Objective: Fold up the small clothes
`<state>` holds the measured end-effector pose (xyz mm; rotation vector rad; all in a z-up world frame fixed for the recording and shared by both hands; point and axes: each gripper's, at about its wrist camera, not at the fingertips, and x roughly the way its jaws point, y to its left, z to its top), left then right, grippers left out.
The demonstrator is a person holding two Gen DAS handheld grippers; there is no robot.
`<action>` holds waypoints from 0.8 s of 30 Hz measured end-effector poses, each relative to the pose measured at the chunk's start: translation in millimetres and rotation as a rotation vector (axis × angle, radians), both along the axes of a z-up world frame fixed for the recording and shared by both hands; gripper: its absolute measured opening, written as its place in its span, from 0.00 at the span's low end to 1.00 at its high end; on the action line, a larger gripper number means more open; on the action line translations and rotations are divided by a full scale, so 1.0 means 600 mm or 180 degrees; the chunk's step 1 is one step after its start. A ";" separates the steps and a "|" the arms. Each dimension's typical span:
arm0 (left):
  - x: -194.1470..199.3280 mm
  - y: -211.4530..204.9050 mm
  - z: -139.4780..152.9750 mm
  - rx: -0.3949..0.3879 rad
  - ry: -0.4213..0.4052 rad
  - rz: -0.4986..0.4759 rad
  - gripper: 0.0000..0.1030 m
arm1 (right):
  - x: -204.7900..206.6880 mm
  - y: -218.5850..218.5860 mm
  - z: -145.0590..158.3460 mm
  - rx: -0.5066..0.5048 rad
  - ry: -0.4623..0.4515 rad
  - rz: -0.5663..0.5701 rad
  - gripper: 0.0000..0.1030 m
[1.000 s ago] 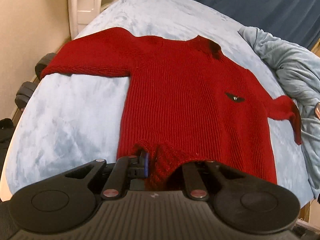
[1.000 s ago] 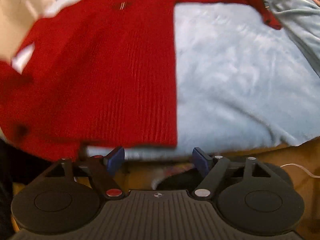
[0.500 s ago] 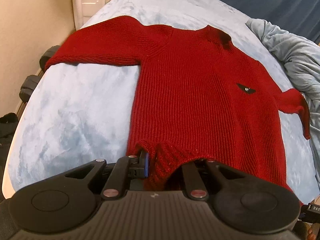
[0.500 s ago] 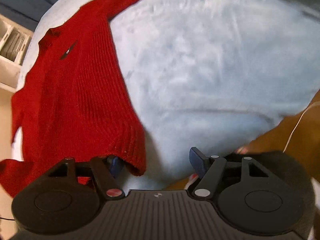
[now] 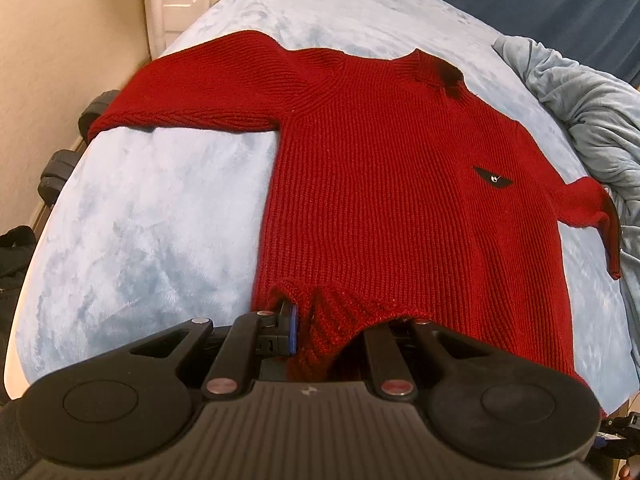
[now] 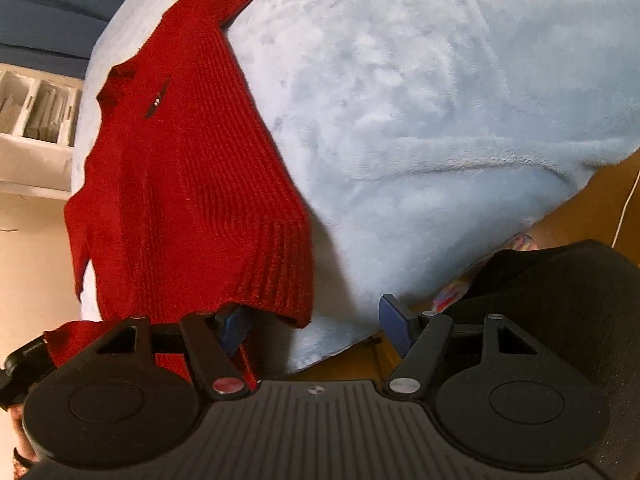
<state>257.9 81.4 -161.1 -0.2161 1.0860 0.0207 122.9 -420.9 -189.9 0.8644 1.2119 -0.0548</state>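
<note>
My left claw (image 5: 308, 332) is closed on the hem of the red sweater (image 5: 400, 184); my right claw (image 6: 316, 328) stands open at the hem corner, gripping nothing.

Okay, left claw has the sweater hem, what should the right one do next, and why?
Probably close the right claw on the hem corner of the red sweater: that corner lies between its open fingers, while the left claw already pinches the other corner.
</note>
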 end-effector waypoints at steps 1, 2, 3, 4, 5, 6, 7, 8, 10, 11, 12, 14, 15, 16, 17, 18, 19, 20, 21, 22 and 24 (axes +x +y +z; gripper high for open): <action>0.000 0.000 0.000 0.0003 0.0000 -0.0001 0.13 | 0.001 0.000 0.000 0.0010 -0.0011 -0.0016 0.69; 0.000 0.000 0.000 0.0008 0.0000 -0.0002 0.13 | 0.001 -0.001 0.001 0.0035 -0.0016 -0.0026 0.69; -0.001 0.000 0.001 0.0012 0.0000 -0.0006 0.13 | 0.001 -0.001 0.000 0.0066 -0.0011 -0.0048 0.69; -0.001 0.000 0.001 0.0012 -0.0002 -0.0008 0.13 | 0.000 -0.002 -0.001 0.0101 -0.0009 -0.0064 0.69; -0.001 0.000 0.001 0.0013 0.0000 -0.0007 0.13 | 0.000 -0.002 -0.002 0.0143 -0.0010 -0.0075 0.69; -0.001 0.000 0.001 0.0012 0.0000 -0.0008 0.13 | 0.000 -0.002 -0.003 0.0188 -0.0015 -0.0075 0.69; -0.001 0.000 0.001 0.0011 -0.0001 -0.0008 0.13 | -0.001 -0.001 -0.003 0.0212 -0.0021 -0.0061 0.69; -0.001 0.000 0.001 0.0011 0.0000 -0.0007 0.13 | -0.003 0.001 -0.003 0.0198 -0.0021 -0.0058 0.69; -0.001 0.000 0.001 0.0009 0.0002 -0.0004 0.13 | -0.006 0.001 -0.003 0.0195 -0.0011 -0.0081 0.69; -0.001 0.000 0.001 0.0007 0.0005 -0.0001 0.13 | -0.009 -0.001 -0.004 0.0229 -0.0001 -0.0100 0.69; 0.000 0.001 0.001 0.0006 0.0007 0.0000 0.13 | -0.012 -0.003 -0.004 0.0257 0.0002 -0.0117 0.69; 0.001 0.002 0.000 0.0005 0.0010 -0.0002 0.13 | -0.019 -0.007 -0.001 0.0276 -0.0049 -0.0190 0.69; 0.001 0.002 0.000 0.0006 0.0012 -0.0002 0.13 | -0.021 -0.011 0.001 0.0302 -0.0089 -0.0243 0.69; 0.001 0.002 0.000 0.0003 0.0014 0.0002 0.13 | -0.023 -0.015 0.001 0.0338 -0.0109 -0.0295 0.69; 0.002 0.003 0.000 -0.0001 0.0016 0.0007 0.13 | -0.024 -0.019 -0.001 0.0351 -0.0106 -0.0339 0.69; 0.003 0.004 -0.001 -0.0001 0.0019 0.0010 0.13 | -0.022 -0.019 -0.003 0.0305 -0.0075 -0.0347 0.69; 0.003 0.004 -0.001 0.0001 0.0019 0.0013 0.13 | -0.019 -0.018 -0.006 0.0238 -0.0039 -0.0315 0.69; 0.003 0.004 -0.001 -0.0002 0.0019 0.0018 0.13 | -0.015 -0.015 -0.008 0.0202 -0.0038 -0.0278 0.69; 0.003 0.005 -0.002 -0.0005 0.0019 0.0022 0.13 | -0.011 -0.011 -0.011 0.0179 -0.0043 -0.0260 0.69; 0.002 0.005 -0.002 -0.0005 0.0017 0.0026 0.13 | -0.008 -0.008 -0.014 0.0132 -0.0034 -0.0248 0.69; 0.001 0.007 -0.003 -0.0003 0.0019 0.0027 0.13 | 0.000 0.002 -0.024 0.0059 -0.0021 -0.0218 0.66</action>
